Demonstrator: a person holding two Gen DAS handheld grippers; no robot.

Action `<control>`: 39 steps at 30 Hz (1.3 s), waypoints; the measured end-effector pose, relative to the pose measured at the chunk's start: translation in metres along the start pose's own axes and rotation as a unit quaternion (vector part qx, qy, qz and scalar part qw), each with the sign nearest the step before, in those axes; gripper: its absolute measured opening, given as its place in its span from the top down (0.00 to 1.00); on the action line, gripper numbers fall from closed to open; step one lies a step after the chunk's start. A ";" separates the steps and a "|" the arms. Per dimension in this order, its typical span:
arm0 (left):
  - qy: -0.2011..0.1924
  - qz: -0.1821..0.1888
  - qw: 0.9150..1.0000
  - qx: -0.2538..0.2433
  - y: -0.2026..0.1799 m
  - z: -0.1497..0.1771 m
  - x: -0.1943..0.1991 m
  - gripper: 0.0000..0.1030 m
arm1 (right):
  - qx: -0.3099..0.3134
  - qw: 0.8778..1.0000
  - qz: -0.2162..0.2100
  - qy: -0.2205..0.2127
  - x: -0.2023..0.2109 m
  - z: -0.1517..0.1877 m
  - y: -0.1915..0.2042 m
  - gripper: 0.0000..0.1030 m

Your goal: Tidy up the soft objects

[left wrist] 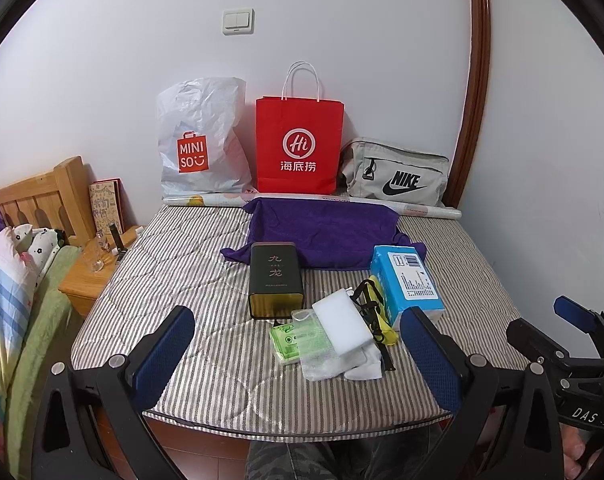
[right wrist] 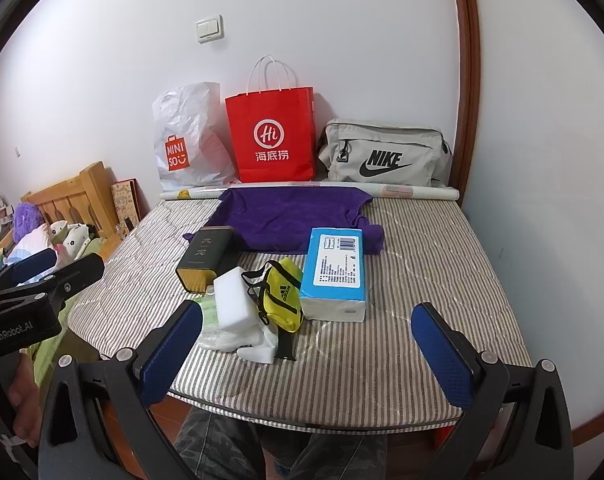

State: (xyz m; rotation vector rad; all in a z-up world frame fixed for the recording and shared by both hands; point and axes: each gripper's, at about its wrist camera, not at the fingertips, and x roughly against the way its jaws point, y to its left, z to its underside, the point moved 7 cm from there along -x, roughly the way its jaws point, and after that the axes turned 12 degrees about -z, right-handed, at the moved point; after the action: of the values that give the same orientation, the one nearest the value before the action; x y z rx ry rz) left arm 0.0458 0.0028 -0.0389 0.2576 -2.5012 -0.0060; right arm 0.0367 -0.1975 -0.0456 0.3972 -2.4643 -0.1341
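A: status on the tongs?
B: we see the left gripper (left wrist: 302,360) spread wide with nothing between the fingers, hovering at the near edge of the striped mattress (left wrist: 174,280). Right gripper (right wrist: 308,354) also spread wide and empty, at the same edge, off to the right
A: where's the soft stuff?
B: we've got a cluster mid-mattress: white sponge block (right wrist: 234,300) lying on clear plastic bags (right wrist: 222,338), green wipes pack (left wrist: 298,342) touching its left side, yellow adidas pouch (right wrist: 282,296) just right of it. Blue tissue pack (right wrist: 334,268) touches the pouch. Purple towel (left wrist: 322,232) is spread flat behind them
A: anything else there?
B: dark tea tin (left wrist: 276,280) on the towel's front edge, left of the sponge. Against the wall: Miniso bag (left wrist: 198,140), red paper bag (left wrist: 300,144), grey Nike bag (left wrist: 396,174)
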 end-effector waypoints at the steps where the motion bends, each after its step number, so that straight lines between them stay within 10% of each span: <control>1: 0.000 0.000 1.000 0.000 0.000 0.000 0.000 0.00 | 0.000 1.000 0.000 0.000 0.000 0.000 0.000 0.00; 39: 0.001 -0.001 1.000 -0.002 0.000 0.001 0.000 0.00 | 0.002 1.000 0.000 -0.001 0.002 0.001 0.004 0.00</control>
State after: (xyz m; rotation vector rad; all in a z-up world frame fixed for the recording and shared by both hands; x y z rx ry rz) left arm 0.0447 0.0026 -0.0398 0.2580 -2.4993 -0.0106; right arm 0.0336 -0.1946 -0.0449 0.3988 -2.4672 -0.1289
